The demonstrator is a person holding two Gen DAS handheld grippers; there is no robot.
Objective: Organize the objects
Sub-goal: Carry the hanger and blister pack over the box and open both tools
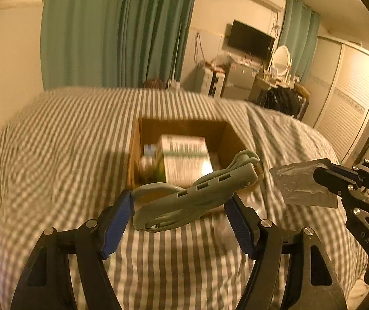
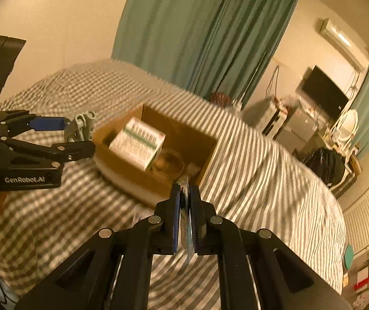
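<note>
**Both tools loaded, box just ahead**

Left tool (image 1: pixel 179 217) — pads spread fairly wide, yet bearing on both flanks of a grey-green plastic clamp tool (image 1: pixel 194 196), which lies crosswise between them, clear of the bed. Judged light and rigid, with smooth moulded handles that could pivot or slide against the pads; hold looks best across the thick middle of the handles, where it is taken now, not at the thin looped end.

Right tool (image 2: pixel 184 217) — pads drawn nearly together, pinching a thin foil-and-plastic blister pack (image 1: pixel 303 186) by one edge. Seen edge-on from the right wrist, flat from the left. Judged very light, flexible, slick; an edge pinch lets it flap, so a bite deeper into the sheet would be steadier.

Beyond both: an open cardboard box (image 2: pixel 122 170) on the striped bed (image 1: pixel 55 139). Inside, a white printed carton (image 2: pixel 138 147), a round clear container (image 2: pixel 169 164) beside it, and something small and blurred at the left wall — cannot identify. Both held items are near the box's near rim, not yet inside.
</note>
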